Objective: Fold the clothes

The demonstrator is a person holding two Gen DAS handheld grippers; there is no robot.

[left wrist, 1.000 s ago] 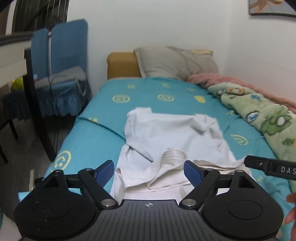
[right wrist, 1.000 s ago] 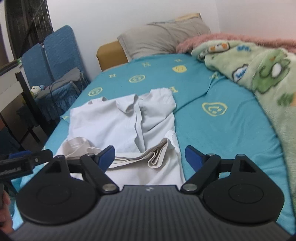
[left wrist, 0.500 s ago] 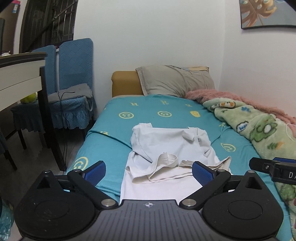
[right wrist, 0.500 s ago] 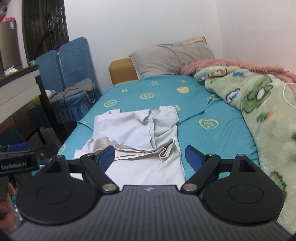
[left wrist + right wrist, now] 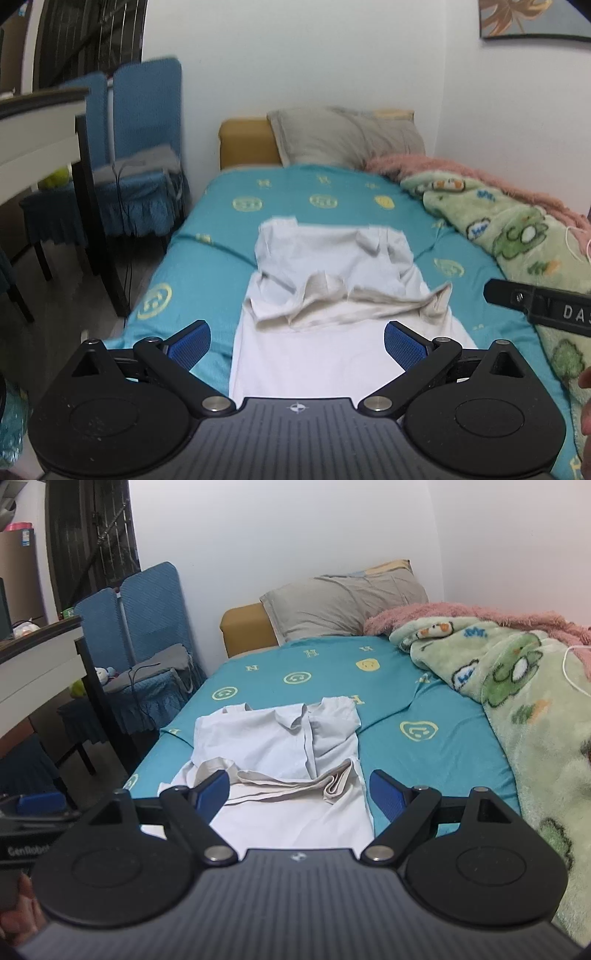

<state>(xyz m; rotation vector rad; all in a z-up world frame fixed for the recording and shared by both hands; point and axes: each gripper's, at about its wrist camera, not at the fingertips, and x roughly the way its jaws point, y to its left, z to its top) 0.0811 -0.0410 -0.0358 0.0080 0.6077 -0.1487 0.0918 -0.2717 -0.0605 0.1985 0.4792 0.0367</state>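
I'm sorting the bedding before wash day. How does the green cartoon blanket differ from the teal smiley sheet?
The green blanket looks fluffy and thick; the teal sheet looks thin and smooth. The blanket lies bunched in a heap along the wall side, while the sheet is spread flat over the mattress. The blanket shows frog and duck figures; the sheet shows yellow smiley faces and letters. Only the sheet has the pale shirt lying on it. Both are on the same bed.

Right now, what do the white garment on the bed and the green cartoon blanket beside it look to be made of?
White garment: thin woven cloth, likely cotton or a blend, matte; it creases sharply and lies flat in folded layers. Green blanket: plush fleece, probably synthetic; its surface looks fuzzy and it bunches in thick soft mounds. The exact fibre of either cannot be told.
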